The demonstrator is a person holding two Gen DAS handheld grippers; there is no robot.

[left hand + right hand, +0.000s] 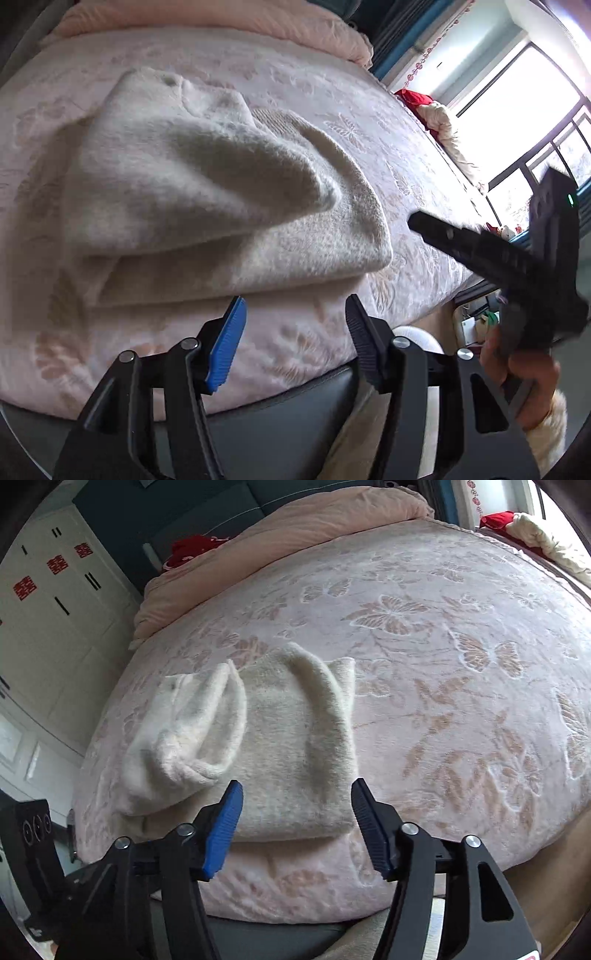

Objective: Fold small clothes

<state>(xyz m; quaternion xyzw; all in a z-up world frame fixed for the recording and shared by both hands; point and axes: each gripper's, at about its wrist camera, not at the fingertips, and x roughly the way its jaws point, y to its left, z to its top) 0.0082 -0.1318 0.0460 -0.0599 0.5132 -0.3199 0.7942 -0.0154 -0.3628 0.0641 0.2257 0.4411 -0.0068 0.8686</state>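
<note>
1. Cream fuzzy knitted garment point(207, 192) lies folded in layers on the pale pink bed cover with a raised butterfly pattern point(369, 147); we see it near the bed's front edge.
2. We see one sleeve-like part point(192, 731) curled over the garment's left half in the right wrist view, its cuff rolled and standing up a little.
3. We hold the left tool point(295, 339) just in front of the garment's near fold; its jaws are released, one blue pad point(227, 347) and one black pad apart, with nothing between them.
4. We hold the right tool point(297, 827) over the garment's near edge; its jaws are likewise spread and empty, not pressing on the cloth.
5. In the left wrist view the right tool shows as a black body at the right, gripped by a hand point(524, 369) in a fluffy cream sleeve.
6. A peach quilt point(295, 535) lies bunched at the far end of the bed, and a white wardrobe with red paper cut-outs point(55, 590) stands at the left.
</note>
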